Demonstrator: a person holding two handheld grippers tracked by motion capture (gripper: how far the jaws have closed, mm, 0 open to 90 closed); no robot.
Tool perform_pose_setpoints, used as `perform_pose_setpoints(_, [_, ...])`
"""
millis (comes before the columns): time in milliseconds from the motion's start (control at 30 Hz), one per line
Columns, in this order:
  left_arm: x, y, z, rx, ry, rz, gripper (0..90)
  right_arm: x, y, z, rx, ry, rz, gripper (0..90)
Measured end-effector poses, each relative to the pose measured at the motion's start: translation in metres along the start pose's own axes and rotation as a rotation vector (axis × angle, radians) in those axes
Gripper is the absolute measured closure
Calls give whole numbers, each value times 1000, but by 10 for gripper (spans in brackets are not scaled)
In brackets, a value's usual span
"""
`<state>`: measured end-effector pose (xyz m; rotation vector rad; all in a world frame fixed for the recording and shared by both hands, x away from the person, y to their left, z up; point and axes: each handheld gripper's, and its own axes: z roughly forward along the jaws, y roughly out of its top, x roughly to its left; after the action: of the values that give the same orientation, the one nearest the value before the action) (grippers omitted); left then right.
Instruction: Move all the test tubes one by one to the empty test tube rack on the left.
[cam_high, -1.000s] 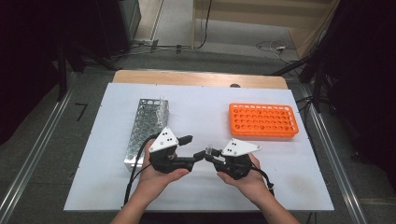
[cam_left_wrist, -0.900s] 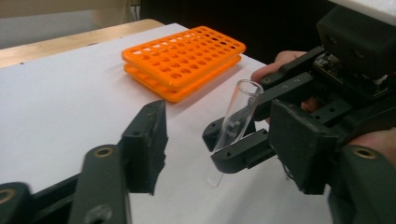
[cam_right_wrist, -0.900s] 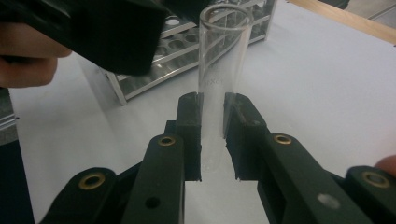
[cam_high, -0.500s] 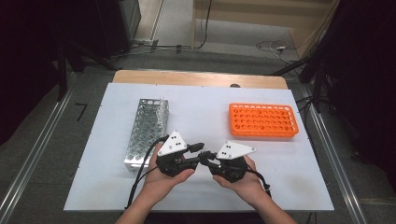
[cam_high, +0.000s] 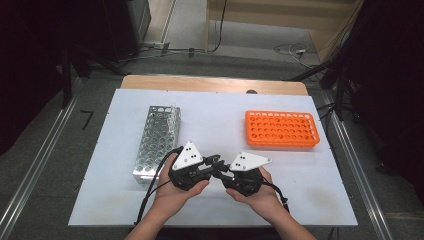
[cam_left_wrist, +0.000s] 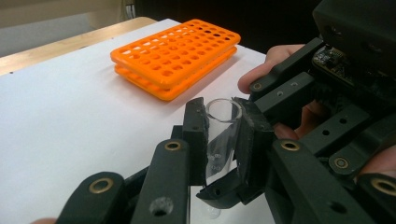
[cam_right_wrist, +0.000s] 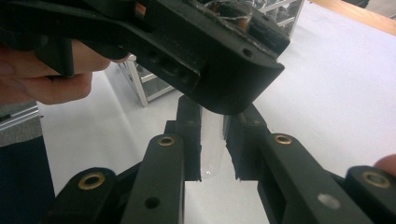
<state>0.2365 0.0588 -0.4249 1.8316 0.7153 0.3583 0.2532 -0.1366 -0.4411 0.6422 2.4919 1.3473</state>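
Observation:
A clear test tube (cam_left_wrist: 223, 135) stands upright between the pads of my left gripper (cam_left_wrist: 222, 156), which is shut on it. In the high view my left gripper (cam_high: 214, 164) and right gripper (cam_high: 223, 171) meet tip to tip over the table's front centre. The tube's rounded lower end (cam_right_wrist: 211, 149) hangs between the jaws of my right gripper (cam_right_wrist: 213, 140). Those jaws stand on either side of it with a thin gap on the right, so the gripper is open. The left gripper's body (cam_right_wrist: 187, 46) hides the tube's top in the right gripper view.
An orange tube rack (cam_high: 282, 128) lies at the right of the white table top (cam_high: 215, 120). A metal tube rack (cam_high: 156, 140) stands lengthwise at the left, close to my left hand. A wooden edge (cam_high: 215, 84) runs along the back.
The two grippers have drawn together at the table's front. The left one has shifted right and the tips now overlap around the tube.

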Motion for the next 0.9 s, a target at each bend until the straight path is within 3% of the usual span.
perform_pose_setpoints(233, [2, 0, -1, -4, 13, 3, 764, -3, -1, 1, -7, 10, 7, 714])
perform_pose_setpoints(333, [6, 1, -3, -12, 21, -5, 764, -6, -2, -1, -12, 25, 13, 601])
perform_pose_setpoints(500, [13, 3, -7, -23, 46, -15, 764, -9, -3, -4, -24, 26, 16, 240])
perform_pose_setpoints(567, [16, 3, -9, -25, 55, -15, 764, -11, -4, -6, -23, 32, 21, 153])
perform_pose_setpoints(733, [25, 6, -15, -36, 81, -23, 764, -17, -7, -14, -35, 81, 28, 7])
perform_pose_setpoints(900, [36, 6, -22, -47, 122, -50, 764, -26, -12, -23, -46, 71, 35, 0])
